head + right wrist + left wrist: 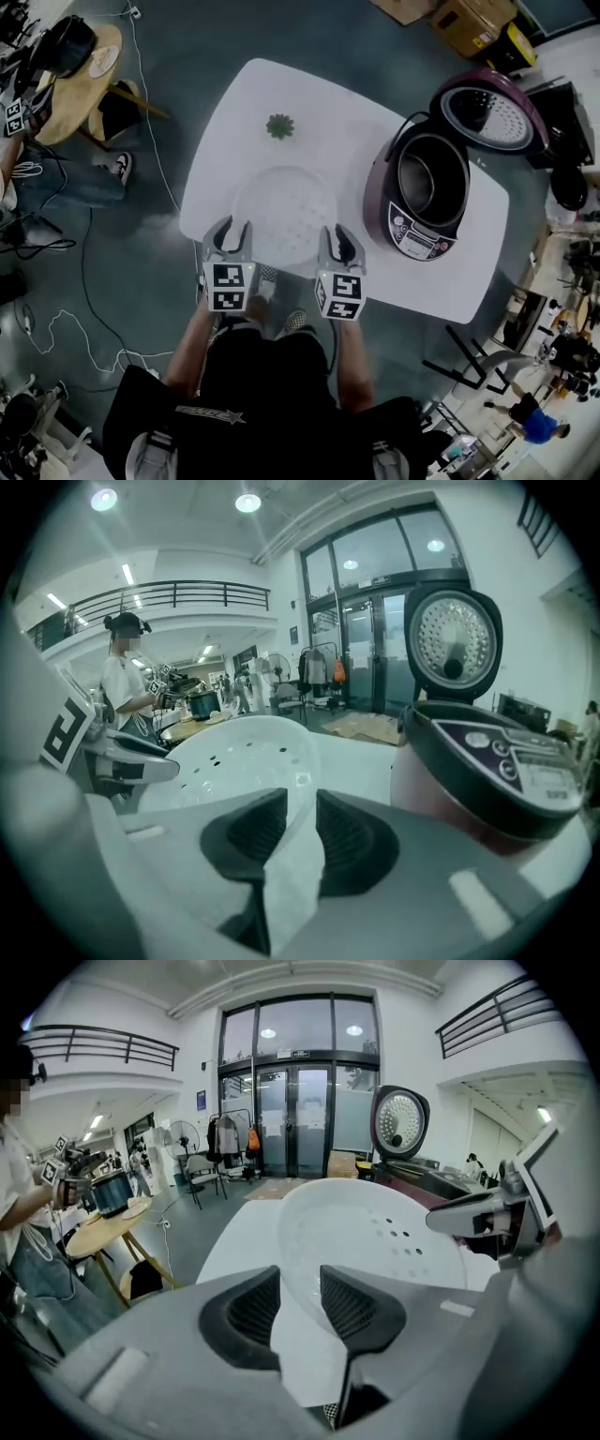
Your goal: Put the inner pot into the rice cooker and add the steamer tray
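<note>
The white perforated steamer tray [284, 214] hangs a little above the white table [234, 112], held at its near rim from both sides. My left gripper [232, 239] is shut on the tray's left near rim [309, 1269], which runs between its pads. At the right near rim [295, 808] my right gripper [336, 246] is shut on the tray in the same way. The purple rice cooker [427, 192] stands to the right with its lid [489, 112] open and the metal inner pot [427, 178] inside it. In the right gripper view the cooker [487, 761] is close by on the right.
A small green plant [279, 126] sits on the table beyond the tray. A round wooden side table [80, 75] and a person [37, 169] are at the left. Cables [94, 309] lie on the floor. Cardboard boxes [469, 23] stand at the back.
</note>
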